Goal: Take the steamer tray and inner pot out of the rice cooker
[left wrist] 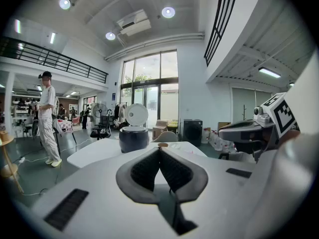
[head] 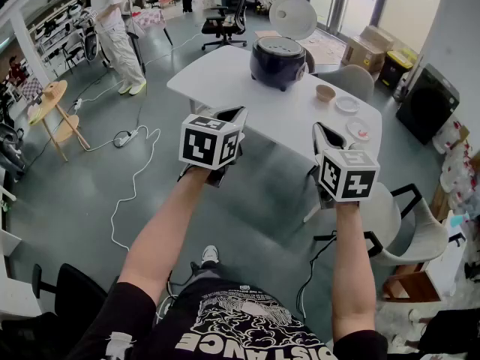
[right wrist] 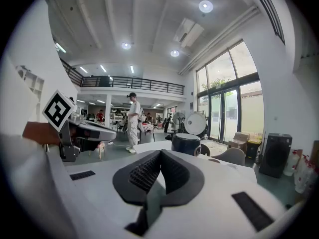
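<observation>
A dark blue rice cooker (head: 278, 61) stands on the far side of a white table (head: 225, 81), its round white lid (head: 293, 16) raised. It also shows in the left gripper view as the cooker (left wrist: 133, 138) and in the right gripper view as the cooker (right wrist: 186, 144). What is inside the cooker cannot be seen. My left gripper (head: 234, 115) is held short of the table's near edge, shut and empty. My right gripper (head: 322, 133) hovers at the same distance, to the right, shut with nothing in it. Both point toward the table, slightly downward.
A small brown bowl (head: 325, 92) and two white plates (head: 347, 104) lie on the table right of the cooker. White chairs (head: 390, 216) stand at the right. A person (head: 116, 28) stands at the far left near a black office chair (head: 225, 21). A cable (head: 135, 171) runs across the floor.
</observation>
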`<control>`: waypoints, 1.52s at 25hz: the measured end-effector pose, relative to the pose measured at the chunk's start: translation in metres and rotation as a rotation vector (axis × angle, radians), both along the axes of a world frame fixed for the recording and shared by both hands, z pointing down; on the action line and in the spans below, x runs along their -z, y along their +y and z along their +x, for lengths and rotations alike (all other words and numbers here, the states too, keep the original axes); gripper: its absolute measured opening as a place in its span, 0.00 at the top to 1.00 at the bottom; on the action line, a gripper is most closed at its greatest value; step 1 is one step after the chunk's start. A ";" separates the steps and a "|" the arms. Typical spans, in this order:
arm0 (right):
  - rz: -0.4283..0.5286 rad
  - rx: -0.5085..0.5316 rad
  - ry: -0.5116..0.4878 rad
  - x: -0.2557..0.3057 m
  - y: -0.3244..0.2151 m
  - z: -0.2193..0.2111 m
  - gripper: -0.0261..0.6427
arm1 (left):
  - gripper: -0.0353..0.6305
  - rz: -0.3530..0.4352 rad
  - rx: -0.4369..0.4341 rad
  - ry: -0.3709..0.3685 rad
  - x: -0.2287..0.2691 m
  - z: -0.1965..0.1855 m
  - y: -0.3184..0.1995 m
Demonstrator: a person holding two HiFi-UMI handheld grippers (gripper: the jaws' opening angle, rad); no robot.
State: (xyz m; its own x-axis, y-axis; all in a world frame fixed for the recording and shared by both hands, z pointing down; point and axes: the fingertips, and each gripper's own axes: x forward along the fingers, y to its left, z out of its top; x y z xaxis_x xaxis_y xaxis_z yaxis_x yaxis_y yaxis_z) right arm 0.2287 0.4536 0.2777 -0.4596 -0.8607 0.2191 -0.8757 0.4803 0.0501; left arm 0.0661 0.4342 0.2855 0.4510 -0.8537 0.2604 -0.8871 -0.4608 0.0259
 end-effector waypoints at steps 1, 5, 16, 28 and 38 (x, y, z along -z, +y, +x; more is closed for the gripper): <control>0.001 -0.002 -0.005 0.002 -0.001 0.000 0.94 | 0.93 0.004 -0.002 0.001 0.002 0.001 -0.001; 0.013 -0.011 -0.009 0.007 -0.002 0.001 0.94 | 0.93 0.015 -0.009 -0.001 0.007 0.004 -0.001; 0.020 -0.038 -0.003 -0.003 -0.007 0.010 0.91 | 0.86 0.018 -0.002 -0.009 0.001 0.005 -0.003; 0.014 -0.059 0.003 -0.001 -0.029 -0.002 0.82 | 0.77 0.034 -0.007 -0.011 0.010 -0.010 -0.031; -0.004 -0.101 -0.003 -0.008 -0.072 -0.031 0.75 | 0.65 0.030 -0.034 -0.002 0.005 -0.044 -0.085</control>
